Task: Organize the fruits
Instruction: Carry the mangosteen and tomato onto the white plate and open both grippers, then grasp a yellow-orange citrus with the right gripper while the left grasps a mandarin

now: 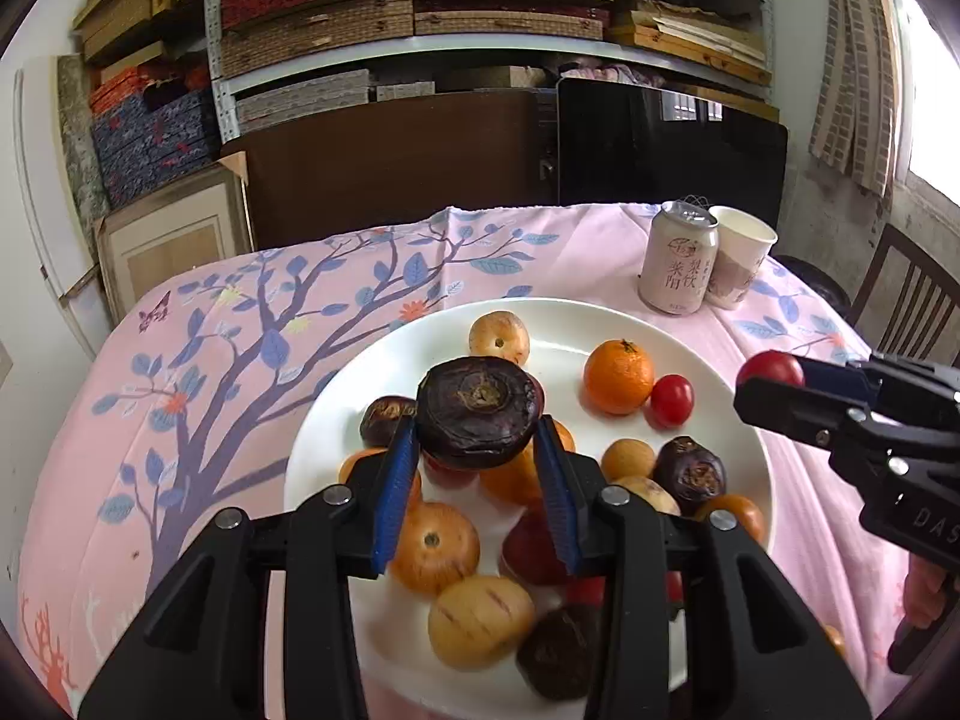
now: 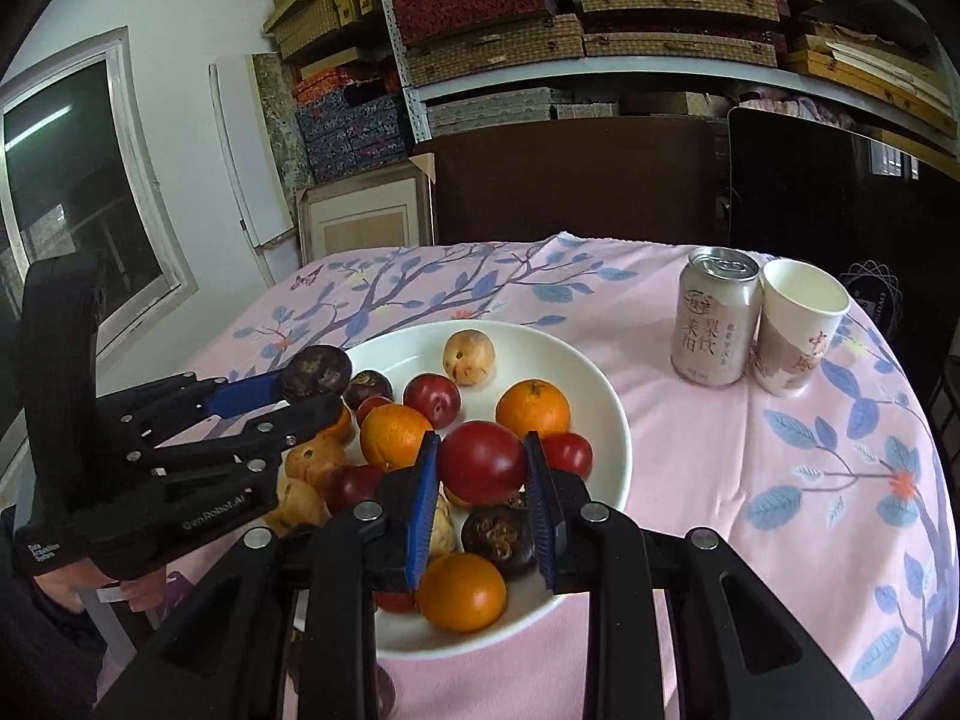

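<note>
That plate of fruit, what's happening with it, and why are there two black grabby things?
A person is sorting fruit with a gripper in each hand. The left gripper is shut on a dark purple fruit, and the right gripper is shut on a red fruit. Both fruits are held above the white plate, which holds oranges, yellow fruits and more red and dark purple ones. A drink can and a paper cup stand side by side on the pink tablecloth beyond the plate.
</note>
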Available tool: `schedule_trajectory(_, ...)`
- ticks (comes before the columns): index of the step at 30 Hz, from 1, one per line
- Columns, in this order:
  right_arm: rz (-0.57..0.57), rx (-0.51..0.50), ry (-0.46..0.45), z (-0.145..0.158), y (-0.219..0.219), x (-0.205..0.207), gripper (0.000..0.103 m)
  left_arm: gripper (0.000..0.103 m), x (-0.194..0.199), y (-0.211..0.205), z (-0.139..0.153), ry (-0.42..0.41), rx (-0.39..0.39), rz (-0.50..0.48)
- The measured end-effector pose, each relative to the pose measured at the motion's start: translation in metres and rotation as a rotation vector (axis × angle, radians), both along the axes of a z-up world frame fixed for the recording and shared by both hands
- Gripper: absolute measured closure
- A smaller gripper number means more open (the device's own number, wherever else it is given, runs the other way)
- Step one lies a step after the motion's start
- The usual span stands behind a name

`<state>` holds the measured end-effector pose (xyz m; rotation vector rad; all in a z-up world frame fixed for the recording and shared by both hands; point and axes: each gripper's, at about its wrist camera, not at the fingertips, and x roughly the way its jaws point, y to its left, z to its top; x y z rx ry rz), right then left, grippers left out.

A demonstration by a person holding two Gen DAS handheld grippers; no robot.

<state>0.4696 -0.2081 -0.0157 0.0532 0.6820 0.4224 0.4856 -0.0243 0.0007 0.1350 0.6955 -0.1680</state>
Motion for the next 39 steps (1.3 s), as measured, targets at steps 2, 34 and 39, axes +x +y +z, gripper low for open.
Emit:
schedule_trajectory(2,0.006,-0.025,0.009,-0.005,0.006,0.007,0.075,0.065,0.009,0.001,-0.006,0.019,0.000,0.019)
schedule_trajectory(34,0.025,-0.185,0.237,-0.063,-0.047,-0.122,0.003,0.004,-0.115,0.018,0.012,0.097,-0.100,0.063)
schedule_trajectory(39,0.041,-0.197,0.227,-0.067,-0.030,-0.113,0.003,0.004,-0.143,-0.002,0.015,0.050,0.021,-0.040)
